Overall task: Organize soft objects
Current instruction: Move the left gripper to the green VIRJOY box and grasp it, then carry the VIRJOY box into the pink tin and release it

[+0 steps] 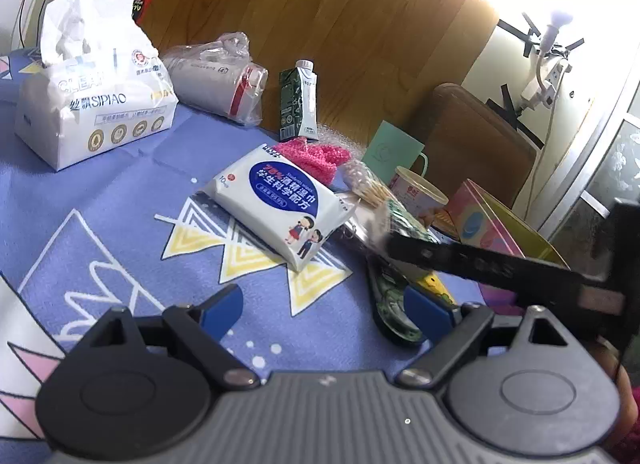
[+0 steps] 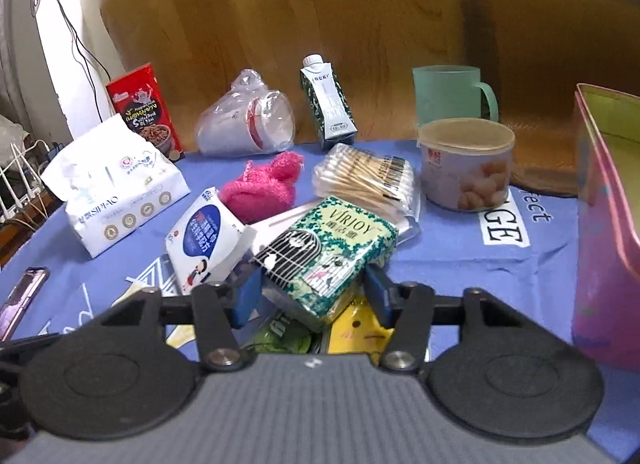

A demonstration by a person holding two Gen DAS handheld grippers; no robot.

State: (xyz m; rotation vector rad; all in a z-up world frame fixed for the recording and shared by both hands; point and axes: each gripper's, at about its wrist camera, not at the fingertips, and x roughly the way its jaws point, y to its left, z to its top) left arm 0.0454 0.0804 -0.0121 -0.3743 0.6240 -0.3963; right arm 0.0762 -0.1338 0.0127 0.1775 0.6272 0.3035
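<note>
The right gripper is clamped on a green VIRJOY tissue pack, its blue pads pressing the pack's two sides, and the pack sits lifted and tilted above a yellow packet on the blue tablecloth. The left gripper hangs with jaws wide apart and nothing between them, just short of the wet wipes pack (white, blue label), which lies flat on the cloth. Behind it lie a pink knitted cloth and a bag of cotton swabs. A SIPIAO tissue pack stands to the left, and a pink box stands at the right edge.
</note>
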